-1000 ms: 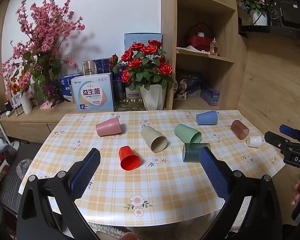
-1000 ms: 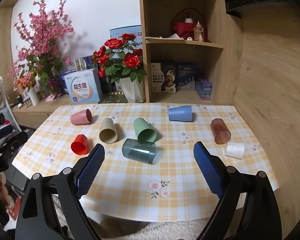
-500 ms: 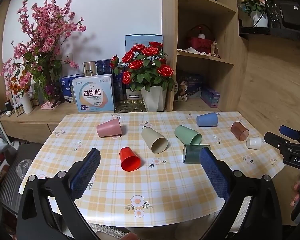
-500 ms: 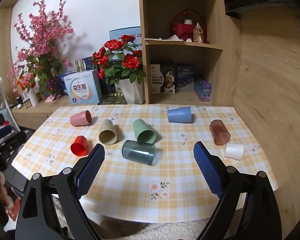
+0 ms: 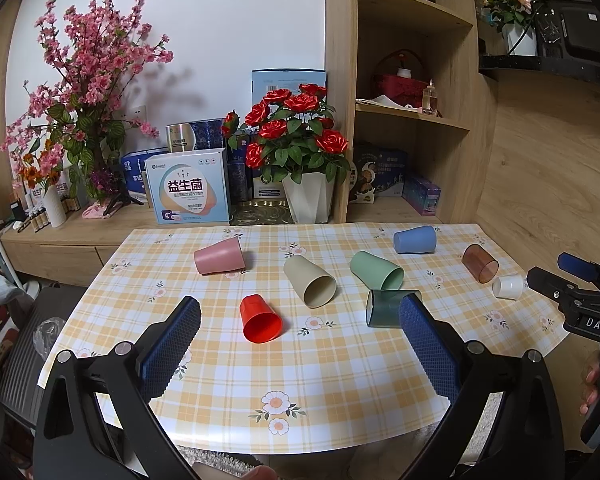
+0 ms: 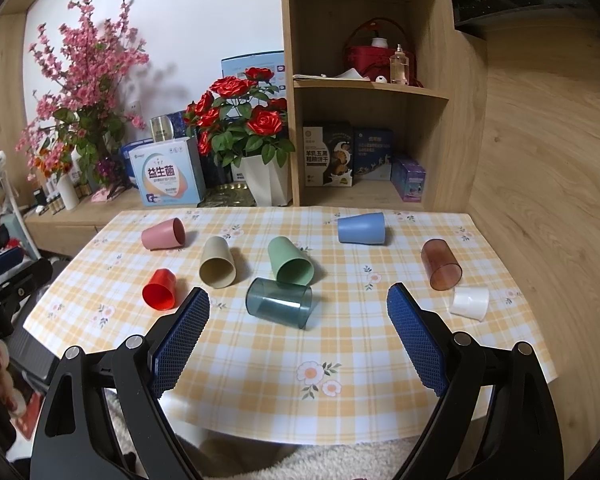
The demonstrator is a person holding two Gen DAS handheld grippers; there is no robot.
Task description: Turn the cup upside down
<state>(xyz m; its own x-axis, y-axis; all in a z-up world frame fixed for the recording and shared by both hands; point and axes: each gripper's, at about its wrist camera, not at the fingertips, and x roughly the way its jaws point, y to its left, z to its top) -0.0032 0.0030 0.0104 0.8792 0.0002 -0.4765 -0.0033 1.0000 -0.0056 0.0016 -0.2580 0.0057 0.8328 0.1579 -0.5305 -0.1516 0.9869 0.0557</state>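
Note:
Several cups lie on their sides on the checked table (image 5: pixel 332 392): pink (image 5: pixel 219 256), red (image 5: pixel 259 319), beige (image 5: pixel 309 281), green (image 5: pixel 376 270), dark teal clear (image 5: pixel 384 308), blue (image 5: pixel 415 239), brown clear (image 5: pixel 479 263) and small white (image 5: pixel 508 286). My left gripper (image 5: pixel 300 344) is open and empty, above the table's front edge, nearest the red cup. My right gripper (image 6: pixel 298 332) is open and empty, just in front of the teal cup (image 6: pixel 279 302). The right gripper also shows in the left wrist view (image 5: pixel 572 292) at the table's right edge.
A sideboard behind the table holds a rose pot (image 5: pixel 308 200), a white-blue box (image 5: pixel 190 190) and pink blossoms (image 5: pixel 88 92). A wooden shelf unit (image 5: pixel 412 120) stands at the back right. A wood wall (image 6: pixel 540 200) runs along the right side.
Both grippers have drifted slightly; the views have shifted a little. The cups lie where they were, and both grippers stay open.

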